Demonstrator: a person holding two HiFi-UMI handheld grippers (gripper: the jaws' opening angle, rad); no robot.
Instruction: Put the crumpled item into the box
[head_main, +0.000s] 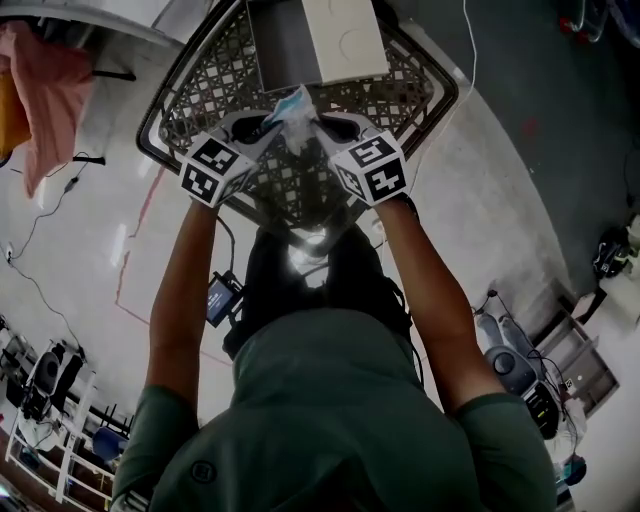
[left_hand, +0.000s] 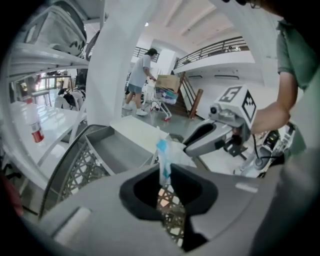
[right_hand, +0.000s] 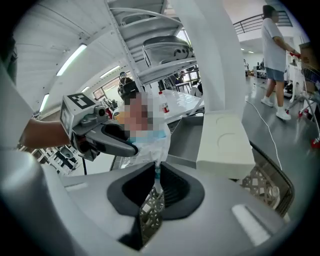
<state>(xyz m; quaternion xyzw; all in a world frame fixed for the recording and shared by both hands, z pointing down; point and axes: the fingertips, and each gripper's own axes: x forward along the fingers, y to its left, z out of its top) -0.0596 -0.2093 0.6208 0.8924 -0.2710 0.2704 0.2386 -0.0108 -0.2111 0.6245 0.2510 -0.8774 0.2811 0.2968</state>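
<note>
Item: crumpled item (head_main: 295, 108), thin white-and-blue film, hanging over the lattice basket (head_main: 205, 85), just short of the box (head_main: 283, 42).
Left tongs (left_hand: 166, 171): nipped narrow on one edge.
Right tongs (right_hand: 157, 167): nipped narrow on the opposite edge.
Handling: probably light, limp and slippery; pinch a bunched fold.

The crumpled item's (right_hand: 149, 146) pinched edge is buried between my right gripper's (right_hand: 154, 171) jaws. Beyond them, the box (head_main: 340, 40) runs off the picture's top edge; I can't see its far end.
</note>
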